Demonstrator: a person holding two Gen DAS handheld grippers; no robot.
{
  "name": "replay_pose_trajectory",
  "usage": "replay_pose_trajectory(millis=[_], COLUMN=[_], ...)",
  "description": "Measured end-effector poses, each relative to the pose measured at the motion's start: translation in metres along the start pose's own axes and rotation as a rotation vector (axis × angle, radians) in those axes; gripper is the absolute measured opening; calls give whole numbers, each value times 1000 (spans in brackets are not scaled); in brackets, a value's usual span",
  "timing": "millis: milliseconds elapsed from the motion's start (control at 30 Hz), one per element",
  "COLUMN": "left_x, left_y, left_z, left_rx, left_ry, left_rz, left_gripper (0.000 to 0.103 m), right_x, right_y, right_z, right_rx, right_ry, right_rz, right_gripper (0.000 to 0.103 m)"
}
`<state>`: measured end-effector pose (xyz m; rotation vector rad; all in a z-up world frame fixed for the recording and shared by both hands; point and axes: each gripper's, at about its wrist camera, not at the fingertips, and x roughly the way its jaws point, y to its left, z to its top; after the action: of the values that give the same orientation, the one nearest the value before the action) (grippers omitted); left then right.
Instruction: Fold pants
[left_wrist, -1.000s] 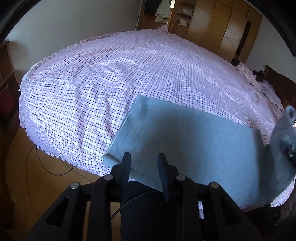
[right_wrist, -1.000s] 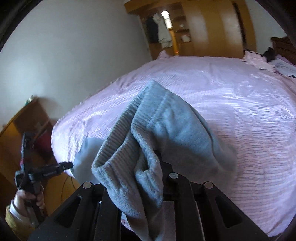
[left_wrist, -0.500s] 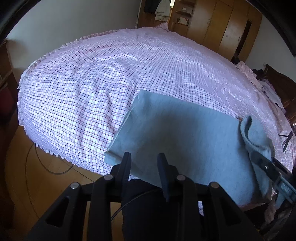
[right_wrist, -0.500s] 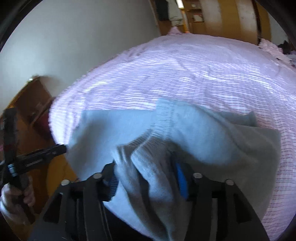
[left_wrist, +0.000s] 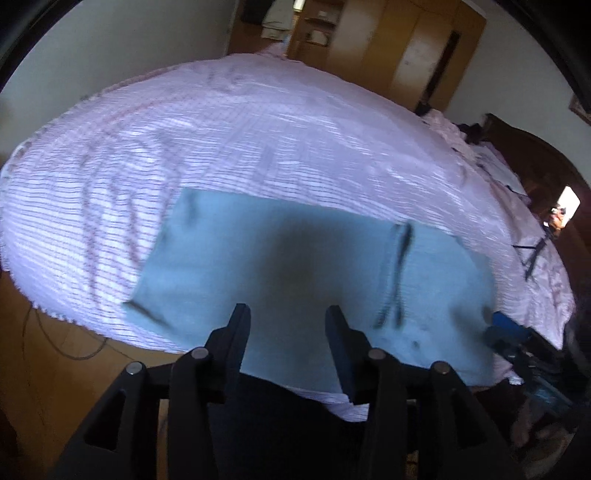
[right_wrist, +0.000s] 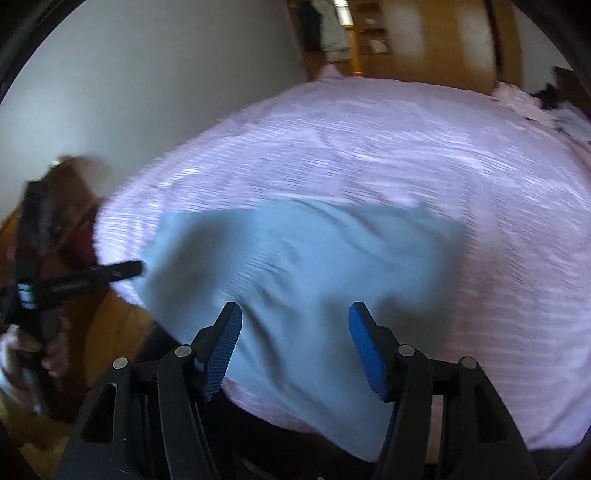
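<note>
Grey pants (left_wrist: 295, 266) folded flat on the near edge of a pink checked bedspread (left_wrist: 258, 129), left gripper (left_wrist: 288, 325) above them with jaws opening and empty, right gripper (right_wrist: 293, 332) spread wide, holding nothing, wooden wardrobe (left_wrist: 424, 48) far behind

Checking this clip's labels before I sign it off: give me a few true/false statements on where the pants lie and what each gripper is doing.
1. The grey pants lie on the pink checked bedspread. True.
2. The right gripper is clamped on the pants. False: open, nothing pinched.
3. The left gripper holds a pants corner. False: its jaws are opening, pressing on nothing.
4. A wooden wardrobe stands beyond the bed. True.
</note>
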<state>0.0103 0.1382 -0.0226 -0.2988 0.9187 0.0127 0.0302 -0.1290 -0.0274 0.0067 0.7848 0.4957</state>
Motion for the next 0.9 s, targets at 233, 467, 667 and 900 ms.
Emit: replay_pose_trajectory(millis=[233,467,667,900], left_x=[14,49,79,96], left_y=[-51,-92,-87,-78], left_z=[2,2,-2,-8], left_rx=[51,131,55,14], left_ry=[54,83,140,143], left_rz=[-117,-159,-116,-128], left_gripper=[52,54,54,54], right_x=[3,14,27,41], right_y=[-34,-32,-36,-49], right_z=[-21,-30,-39,-43], right_rx=[88,55,66,131], right_ry=[70,104,138,139], right_rz=[-117,-131,-103,-26], right_gripper=[54,54,54,58])
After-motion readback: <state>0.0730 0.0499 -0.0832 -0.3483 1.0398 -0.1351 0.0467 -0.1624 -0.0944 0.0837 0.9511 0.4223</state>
